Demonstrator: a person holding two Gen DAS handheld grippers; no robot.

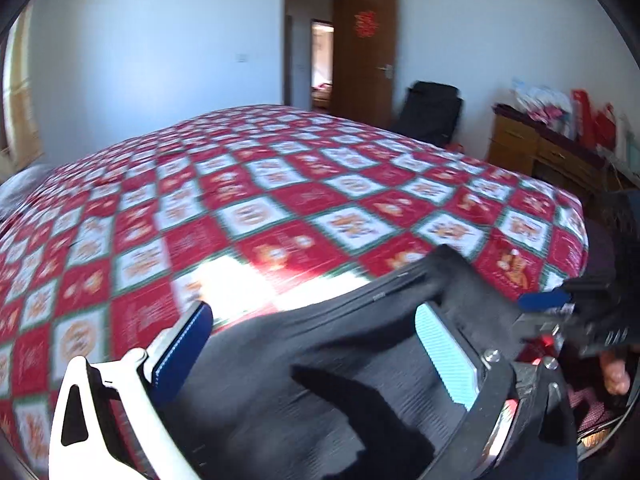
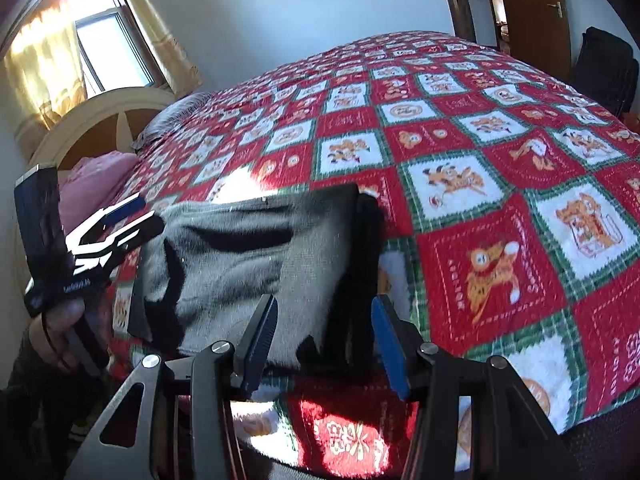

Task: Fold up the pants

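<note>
Right gripper (image 2: 324,340), seen from its own camera at 6 o'clock, stands partly open; black metal arms end in blue ribbed pads (image 2: 390,346), and these flank the near edge of the pants (image 2: 240,264) without pressing on it; nothing is gripped. Left gripper (image 1: 316,344) stands wide open in its own view; one white plastic arm bears a dark blue pad (image 1: 184,354) at 8 o'clock, the other a pale blue ribbed pad (image 1: 444,356) at 4 o'clock; the pants (image 1: 320,380) lie between them, clear of both pads so far as the blur allows.

Pants: dark soft fabric, folded into a compact bundle with a thick seamed edge, lying on the bed (image 2: 480,160) close to its near edge, partly in a bright sun patch; in the right view the cloth reads grey with black folds, in the left view almost black.

Right view alone shows the window (image 2: 108,52) with yellow curtains at 10 o'clock, a curved cream headboard (image 2: 100,120), a pink pillow (image 2: 96,184), and the left gripper (image 2: 108,232) from outside at 9 o'clock, held by a hand (image 2: 64,328). Left view alone shows a wooden desk (image 1: 532,148) piled with red bags at 2 o'clock, and the right gripper (image 1: 548,300) at 3 o'clock. Both show the brown door (image 1: 366,52) and a black chair (image 1: 430,110).

Bed cover: quilted, red and white checks edged green, with orange figures.
</note>
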